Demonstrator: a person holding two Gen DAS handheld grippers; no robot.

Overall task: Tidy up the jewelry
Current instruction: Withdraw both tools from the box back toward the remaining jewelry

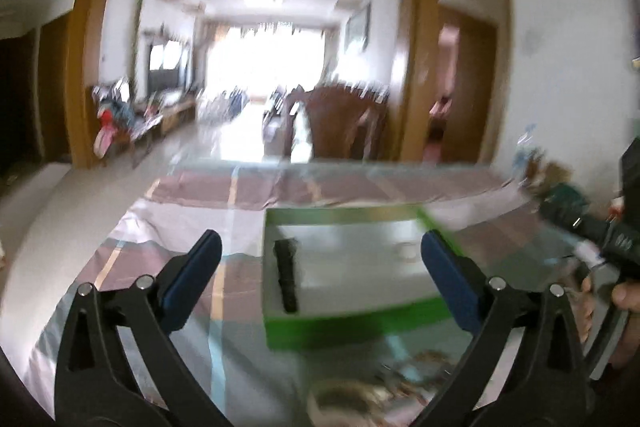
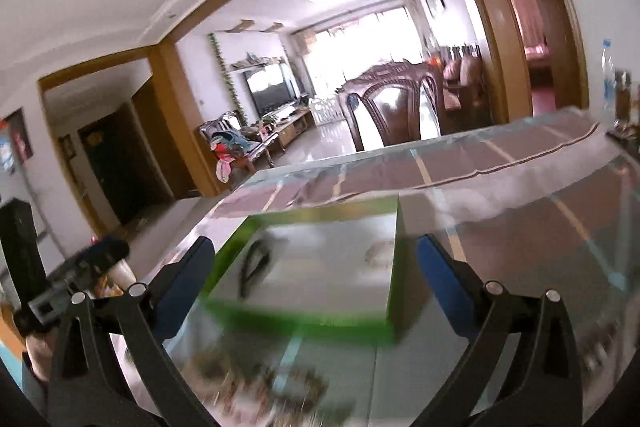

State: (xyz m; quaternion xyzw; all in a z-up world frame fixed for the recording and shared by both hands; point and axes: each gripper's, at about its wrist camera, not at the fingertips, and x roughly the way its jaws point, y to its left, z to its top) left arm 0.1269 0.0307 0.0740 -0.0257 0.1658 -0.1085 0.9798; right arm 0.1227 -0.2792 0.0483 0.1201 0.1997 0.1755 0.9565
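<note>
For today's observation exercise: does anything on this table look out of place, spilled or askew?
Nothing clearly odd. The green box sits flat and open on the table, a dark item lying inside. The heap nearest the cameras is too blurred to judge.

The box (image 1: 352,323) has bright green walls and a pale grey-white floor; a black, oblong item (image 1: 286,275) lies in it, blurred. The tablecloth (image 1: 192,195) is checked in dusty mauve and white with thin tan and teal stripes. Both grippers have black arms and blue fingers (image 2: 440,275).
</note>
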